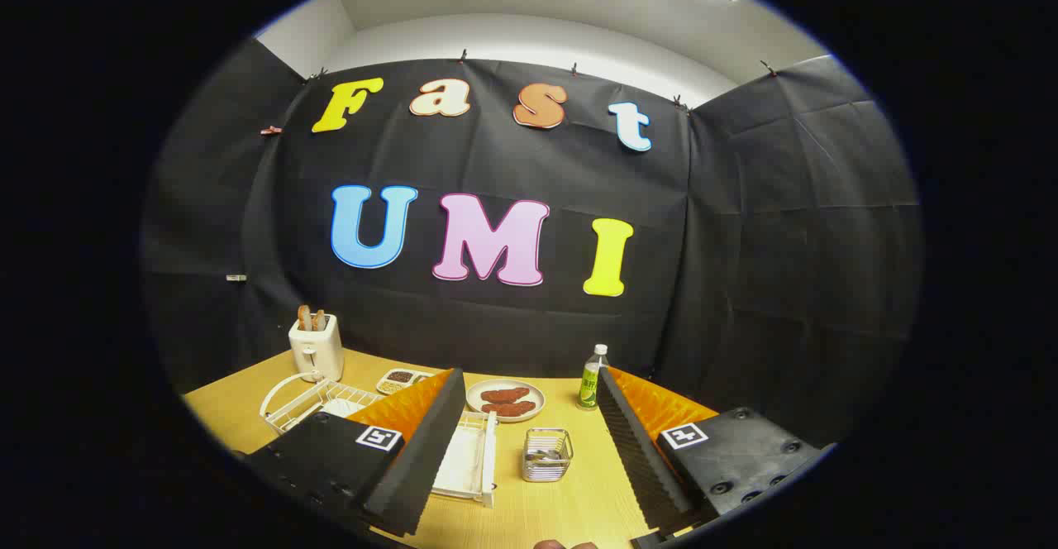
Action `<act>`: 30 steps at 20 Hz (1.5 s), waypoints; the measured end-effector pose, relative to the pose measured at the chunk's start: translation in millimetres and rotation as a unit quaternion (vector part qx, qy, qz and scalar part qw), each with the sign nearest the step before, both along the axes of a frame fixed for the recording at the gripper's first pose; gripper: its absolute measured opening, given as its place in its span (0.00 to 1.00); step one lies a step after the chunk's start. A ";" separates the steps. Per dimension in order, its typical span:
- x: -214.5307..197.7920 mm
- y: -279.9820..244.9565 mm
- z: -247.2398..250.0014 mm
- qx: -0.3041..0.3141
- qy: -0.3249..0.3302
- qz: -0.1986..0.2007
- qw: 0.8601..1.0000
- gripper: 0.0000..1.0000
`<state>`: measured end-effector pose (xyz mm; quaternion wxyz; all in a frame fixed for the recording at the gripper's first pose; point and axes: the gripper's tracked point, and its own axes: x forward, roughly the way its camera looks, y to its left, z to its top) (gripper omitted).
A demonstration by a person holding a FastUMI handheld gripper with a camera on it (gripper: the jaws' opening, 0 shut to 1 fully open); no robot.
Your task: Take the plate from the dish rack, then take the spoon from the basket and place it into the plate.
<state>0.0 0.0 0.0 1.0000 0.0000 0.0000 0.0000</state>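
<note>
My gripper (pixel 527 377) is held above the wooden table (pixel 562 508), open wide with nothing between its fingers. A white wire dish rack (pixel 289 404) stands beyond the left finger (pixel 413 450), which hides part of it. Something white, seemingly the plate (pixel 340 407), lies in the rack. Between the fingers and a little ahead stands a small wire basket (pixel 547 454) holding metal cutlery; I cannot make out the spoon on its own.
A white slatted tray (pixel 467 460) lies beside the left finger. Farther back are a plate of brown food (pixel 506 398), a green bottle (pixel 592 377) by the right fingertip, a small dish of beans (pixel 399 379) and a white toaster (pixel 316 349).
</note>
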 end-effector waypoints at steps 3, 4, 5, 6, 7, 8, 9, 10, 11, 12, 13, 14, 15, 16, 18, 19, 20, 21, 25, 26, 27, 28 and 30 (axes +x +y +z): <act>-2.1 11.8 4.6 -0.005 -0.006 0.017 1.000 0.98; -2.1 15.1 3.9 -0.005 -0.004 0.022 1.000 0.98; -1.8 18.0 3.5 -0.005 -0.003 0.027 1.000 0.98; -1.8 21.2 5.1 -0.004 -0.005 0.029 1.000 0.98; -1.6 23.5 6.6 -0.003 -0.007 0.029 1.000 0.98; -1.1 25.7 6.4 -0.002 -0.007 0.030 1.000 0.98; -0.4 28.6 4.3 -0.002 -0.005 0.030 1.000 0.98; 0.3 30.6 3.3 0.000 -0.003 0.032 0.999 0.97; -0.2 32.9 3.8 0.003 -0.002 0.033 0.999 0.98; 0.1 34.4 6.1 0.004 -0.004 0.034 0.999 0.98; 0.0 35.2 6.6 0.003 -0.004 0.035 0.999 0.98; 0.8 36.2 5.5 -0.002 -0.003 0.038 0.999 0.97; 1.9 38.0 2.5 -0.007 0.000 0.042 0.999 0.98; 2.5 39.7 0.0 -0.010 0.004 0.046 0.999 0.97; 2.8 44.3 -2.6 -0.010 0.009 0.052 0.999 0.98; 5.0 45.6 -3.6 -0.009 0.009 0.054 0.998 0.98; 7.4 48.2 -3.5 -0.008 0.011 0.057 0.998 0.98; 9.1 51.6 -4.2 -0.008 0.013 0.061 0.998 0.98; 21.2 62.6 -0.5 -0.013 0.013 0.073 0.997 0.98; 24.5 66.5 -0.6 -0.013 0.014 0.077 0.997 0.98; 29.5 71.3 -1.9 -0.013 0.018 0.083 0.996 0.98; 33.8 76.5 -4.7 -0.013 0.026 0.088 0.996 0.97; 44.6 91.5 -14.6 -0.010 0.056 0.105 0.993 0.97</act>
